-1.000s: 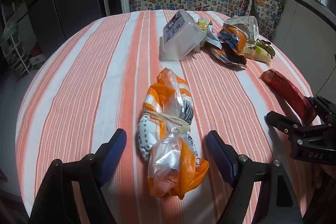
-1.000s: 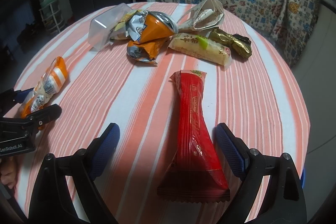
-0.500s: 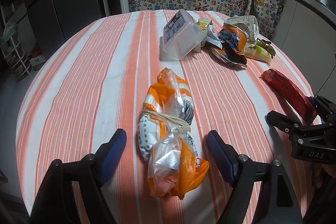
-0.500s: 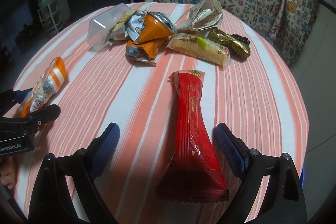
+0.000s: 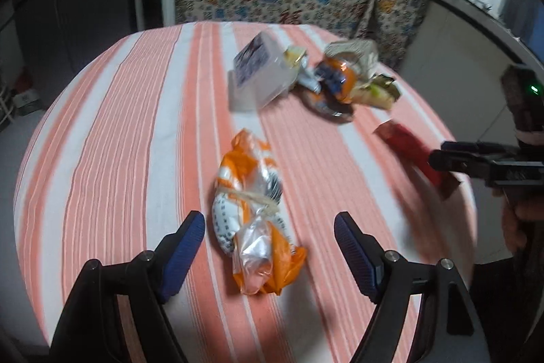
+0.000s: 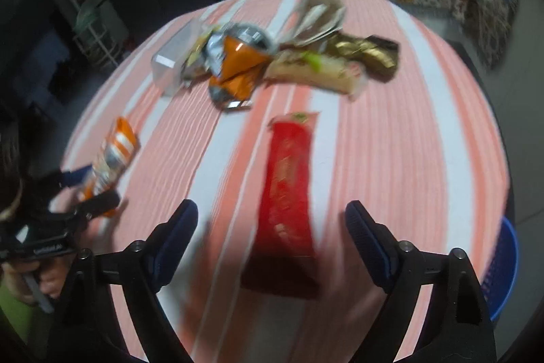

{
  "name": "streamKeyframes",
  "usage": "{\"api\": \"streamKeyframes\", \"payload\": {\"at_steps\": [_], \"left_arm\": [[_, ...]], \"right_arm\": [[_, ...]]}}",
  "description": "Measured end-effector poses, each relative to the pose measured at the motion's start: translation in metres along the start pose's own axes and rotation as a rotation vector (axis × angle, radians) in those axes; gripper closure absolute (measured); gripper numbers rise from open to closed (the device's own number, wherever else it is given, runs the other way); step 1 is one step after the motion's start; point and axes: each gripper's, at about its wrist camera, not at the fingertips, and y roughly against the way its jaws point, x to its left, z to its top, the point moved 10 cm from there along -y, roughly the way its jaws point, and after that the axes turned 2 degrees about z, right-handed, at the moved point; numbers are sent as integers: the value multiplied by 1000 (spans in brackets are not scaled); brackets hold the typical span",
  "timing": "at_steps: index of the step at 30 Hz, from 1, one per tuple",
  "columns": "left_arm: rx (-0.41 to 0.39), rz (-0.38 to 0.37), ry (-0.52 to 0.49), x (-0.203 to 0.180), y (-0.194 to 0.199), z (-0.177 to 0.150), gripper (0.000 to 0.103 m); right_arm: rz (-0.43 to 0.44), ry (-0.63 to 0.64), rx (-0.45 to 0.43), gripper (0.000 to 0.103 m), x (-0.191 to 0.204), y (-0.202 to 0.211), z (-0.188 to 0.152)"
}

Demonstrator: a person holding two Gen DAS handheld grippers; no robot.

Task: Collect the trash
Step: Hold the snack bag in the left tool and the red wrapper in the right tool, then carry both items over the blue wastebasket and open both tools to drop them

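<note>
An orange-and-white plastic bag (image 5: 251,203) tied with string lies on the striped round table (image 5: 119,142). My left gripper (image 5: 268,220) is open above its near end, and the blue pads stand clear of both sides. A long red wrapper (image 6: 289,193) lies lengthwise between the fingers of my right gripper (image 6: 272,210). Those jaws are closing, and the pads do not touch the wrapper. In the right wrist view the left gripper (image 6: 90,189) straddles the orange bag (image 6: 115,145). The left wrist view shows the red wrapper (image 5: 411,152) at the right.
A heap of trash lies at the far side: a clear plastic box (image 5: 258,77), a crushed orange can (image 6: 238,56), a paper bag (image 6: 319,16), a gold wrapper (image 6: 367,53) and a pale bun wrapper (image 6: 319,73). A blue basket (image 6: 506,261) stands beyond the table's right edge.
Both grippers have lifted and tilted, so each view takes in more of the table and is blurred. The bag and the red wrapper still lie where they were.
</note>
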Motion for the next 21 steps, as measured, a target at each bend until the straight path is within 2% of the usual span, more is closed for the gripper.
{"api": "streamKeyframes", "payload": {"at_steps": [2, 5, 7, 8, 9, 10, 11, 17, 21], "left_arm": [[37, -14, -31, -2, -2, 7, 23], [103, 19, -70, -2, -17, 11, 23], [120, 64, -94, -1, -25, 13, 27], [126, 74, -102, -1, -27, 13, 33], [136, 83, -108, 0, -28, 12, 56], [148, 87, -107, 1, -30, 10, 59], [137, 83, -99, 0, -28, 10, 59], [87, 48, -38, -6, -14, 3, 60], [47, -11, 8, -24, -1, 10, 60]], "right_arm": [[-42, 55, 73, 16, 2, 3, 11], [-63, 94, 165, 26, 12, -11, 17], [-79, 104, 209, 34, 12, -23, 14], [-93, 112, 229, 41, 11, -30, 12], [-104, 118, 243, 62, 9, -34, 10], [-105, 116, 245, 82, 8, -38, 7], [-104, 108, 227, 96, 6, -36, 7], [1, 52, 101, 97, 6, -7, 6], [70, -1, 51, 97, -1, 4, 6]]}}
